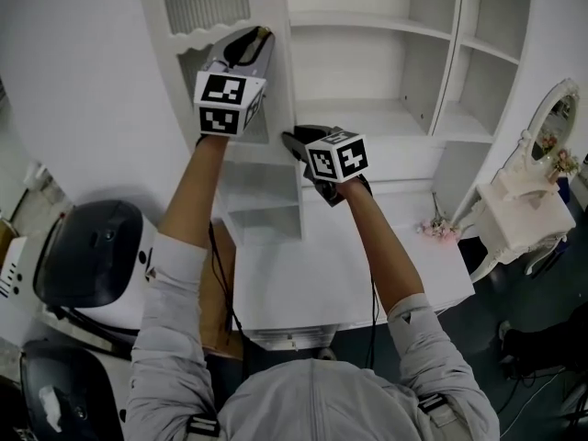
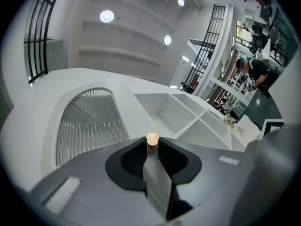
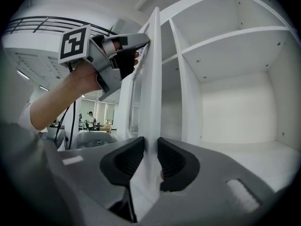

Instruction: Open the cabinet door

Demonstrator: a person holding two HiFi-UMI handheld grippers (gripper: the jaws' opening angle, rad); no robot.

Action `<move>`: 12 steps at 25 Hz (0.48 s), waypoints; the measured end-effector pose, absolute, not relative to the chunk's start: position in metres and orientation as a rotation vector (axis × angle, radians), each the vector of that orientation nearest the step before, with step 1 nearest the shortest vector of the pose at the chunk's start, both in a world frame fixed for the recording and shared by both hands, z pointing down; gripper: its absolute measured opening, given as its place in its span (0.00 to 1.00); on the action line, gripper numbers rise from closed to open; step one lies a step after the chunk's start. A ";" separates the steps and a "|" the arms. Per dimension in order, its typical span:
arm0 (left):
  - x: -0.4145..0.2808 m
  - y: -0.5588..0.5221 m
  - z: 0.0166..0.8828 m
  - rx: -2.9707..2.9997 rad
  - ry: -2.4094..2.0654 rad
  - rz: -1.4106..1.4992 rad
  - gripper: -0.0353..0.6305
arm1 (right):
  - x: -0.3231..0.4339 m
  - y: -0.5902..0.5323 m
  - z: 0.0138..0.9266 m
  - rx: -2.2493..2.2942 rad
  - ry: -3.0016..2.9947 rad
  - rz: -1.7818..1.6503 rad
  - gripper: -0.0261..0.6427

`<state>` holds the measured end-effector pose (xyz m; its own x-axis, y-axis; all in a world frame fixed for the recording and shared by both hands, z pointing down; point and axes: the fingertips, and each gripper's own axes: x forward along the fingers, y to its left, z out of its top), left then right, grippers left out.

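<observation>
Both tongs hold the opened cabinet door (image 3: 151, 79)

The door stands swung out from the white cabinet (image 1: 358, 62) on the surface (image 1: 367, 265). The left tongs (image 2: 152, 149) pinch its small round knob (image 2: 152, 139). Lower down, the right tongs (image 3: 150, 157) are pressed on both sides of the door's free edge.

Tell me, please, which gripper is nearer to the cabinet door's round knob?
Left. The left gripper grips the cabinet door right at its round knob; the right gripper grips its edge lower down.
</observation>
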<state>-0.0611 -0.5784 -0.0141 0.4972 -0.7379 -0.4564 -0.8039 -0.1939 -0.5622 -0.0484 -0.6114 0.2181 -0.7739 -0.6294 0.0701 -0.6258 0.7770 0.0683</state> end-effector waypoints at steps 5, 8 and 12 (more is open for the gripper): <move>-0.065 -0.559 -0.012 -2.001 1.265 0.110 0.19 | -0.049 -0.590 0.220 1.053 -2.867 -0.071 0.17; -0.070 -0.544 -0.014 -2.018 1.228 0.083 0.19 | -0.054 -0.574 0.218 1.071 -2.836 -0.100 0.17; -0.079 -0.524 -0.014 -2.020 1.195 0.034 0.19 | -0.060 -0.551 0.219 1.106 -2.787 -0.121 0.16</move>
